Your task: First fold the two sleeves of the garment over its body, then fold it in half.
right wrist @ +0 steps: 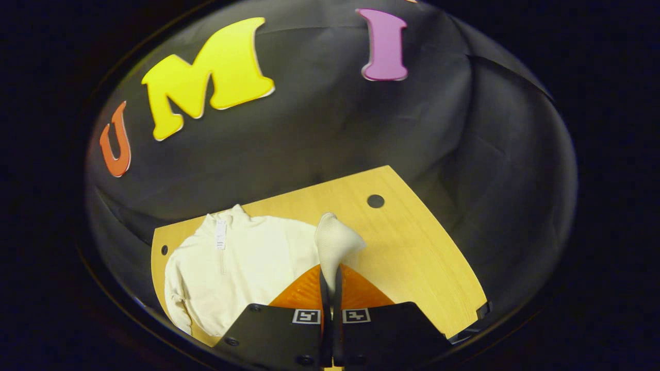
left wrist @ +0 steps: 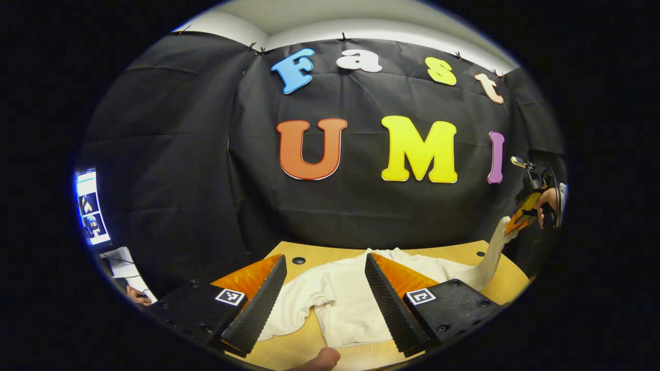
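The cream garment (right wrist: 237, 263) lies flat on the wooden table (right wrist: 412, 247), collar toward the booth wall. In the right gripper view the right gripper (right wrist: 330, 278) is clamped on the cuff of one sleeve (right wrist: 335, 239): its two fingers stand together with the cloth pinched between them, and the cuff stands up above the tips at about 12 o'clock. In the left gripper view the same gripper is seen at 3 o'clock, held by a hand (left wrist: 546, 203), with the sleeve stretched up from the table to it. So this sleeve is lifted off the table and is not lying over the body now. The other sleeve (left wrist: 294, 304) lies bent beside the body at about 7 o'clock in the left gripper view, near the hem; it seems not laid across the chest, though I cannot tell this fully. The left gripper (left wrist: 325, 299) hangs over the garment with its fingers wide apart, holding nothing. I judge the work is in the sleeve stage: the lifted sleeve must be laid over the body, and the fold in half is not there.
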